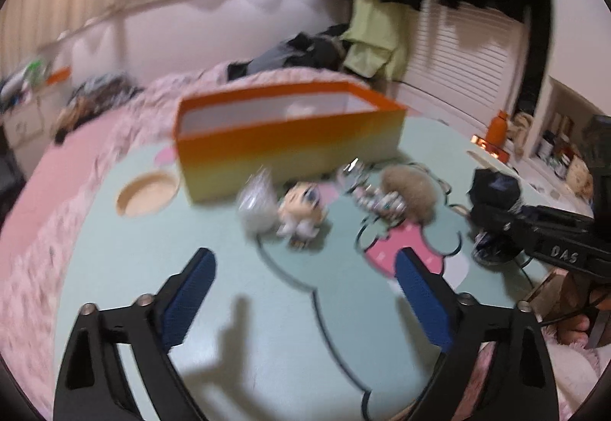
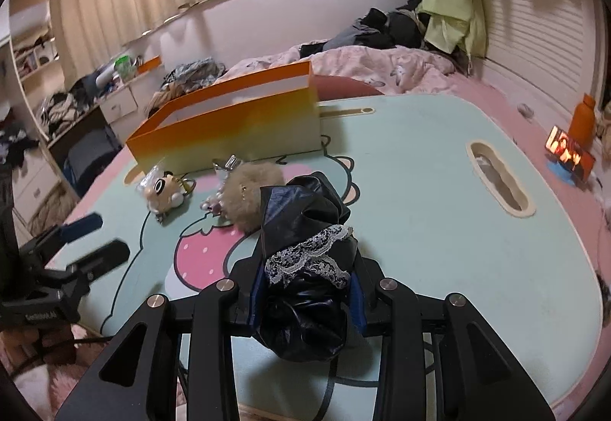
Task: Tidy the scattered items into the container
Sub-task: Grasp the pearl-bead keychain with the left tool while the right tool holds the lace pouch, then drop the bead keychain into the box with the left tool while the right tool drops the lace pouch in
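Table (image 2: 439, 192): right tongs (image 2: 305, 268) clench black lace-trimmed cloth (image 2: 305, 249), hidden leftward; left tongs (image 1: 305, 268) released.

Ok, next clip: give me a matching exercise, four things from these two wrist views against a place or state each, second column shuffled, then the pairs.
Things
1. glossy black fabric piece with white lace trim
2. orange-to-yellow rectangular open box
3. big-eyed beige doll figure
4. left gripper

Places or states
A. lying on the mint-green table beside a fluffy tan pompom
B. open, nothing between its blue pads
C. clamped in the right gripper
D. standing at the table's far side, behind the small items

Pairs: 1-C, 2-D, 3-A, 4-B
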{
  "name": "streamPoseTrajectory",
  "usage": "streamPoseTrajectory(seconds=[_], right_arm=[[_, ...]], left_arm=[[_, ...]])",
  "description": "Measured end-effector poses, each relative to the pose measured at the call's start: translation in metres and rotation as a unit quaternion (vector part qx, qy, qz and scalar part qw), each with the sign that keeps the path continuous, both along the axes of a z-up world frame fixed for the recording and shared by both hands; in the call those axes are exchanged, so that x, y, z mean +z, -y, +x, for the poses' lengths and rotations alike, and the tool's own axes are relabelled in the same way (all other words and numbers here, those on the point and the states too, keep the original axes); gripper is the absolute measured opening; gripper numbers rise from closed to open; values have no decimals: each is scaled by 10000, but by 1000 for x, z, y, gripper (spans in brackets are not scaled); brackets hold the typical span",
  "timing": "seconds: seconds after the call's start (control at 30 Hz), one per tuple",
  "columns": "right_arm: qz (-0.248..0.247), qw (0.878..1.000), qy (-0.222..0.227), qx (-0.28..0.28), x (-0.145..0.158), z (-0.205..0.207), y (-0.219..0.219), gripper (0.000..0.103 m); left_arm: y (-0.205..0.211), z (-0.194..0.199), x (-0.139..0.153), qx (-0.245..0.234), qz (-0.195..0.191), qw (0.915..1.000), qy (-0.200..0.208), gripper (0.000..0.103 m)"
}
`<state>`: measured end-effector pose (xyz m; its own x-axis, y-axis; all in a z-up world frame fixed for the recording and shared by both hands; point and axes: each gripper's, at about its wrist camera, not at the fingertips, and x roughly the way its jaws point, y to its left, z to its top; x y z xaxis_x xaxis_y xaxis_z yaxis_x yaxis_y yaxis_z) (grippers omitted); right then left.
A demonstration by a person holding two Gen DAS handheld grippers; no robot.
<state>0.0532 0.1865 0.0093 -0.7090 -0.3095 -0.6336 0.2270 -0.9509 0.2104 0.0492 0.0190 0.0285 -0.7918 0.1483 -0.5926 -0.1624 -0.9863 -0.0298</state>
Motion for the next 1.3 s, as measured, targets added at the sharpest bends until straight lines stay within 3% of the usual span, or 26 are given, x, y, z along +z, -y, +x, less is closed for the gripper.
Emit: streamPoseTrajectory(seconds=[0.17,0.23,0.3,0.37,0.43,0.53,0.83,0.93,1.3], right_arm=[[-158,9998,115,-18,-1,-4,-5,36],[-192,9997,116,-22,-2,-4,-5,36],[-239,9996,134,-26,-2,-4,-7,36],[-286,9994,170,-11,-3,-5,-8,36],[-329,9992,205,-18,-4,-6,-10,36],[-379,9990,245,-1,-5,-7,-12,36],[-400,9988,264,24,-5,-8,-12,36],[-394,9989,264,26,-5,-8,-12,36],[-403,9988,263,26,-6,-7,-12,36]], left_arm=[[-30,-27,8,-743,19,9967,314,62],[-44,-38,7,-945,3,9946,427,56],[-52,-45,4,-955,-112,9943,467,50],[-59,-54,-1,-940,-190,9936,598,33],[-60,-63,-7,-925,-144,9921,836,23],[-61,-71,-16,-935,-113,9899,1058,21],[-61,-74,-17,-860,43,9911,1015,23],[-60,-69,-13,-872,96,9922,883,19],[-35,-35,11,-1085,555,9910,561,18]])
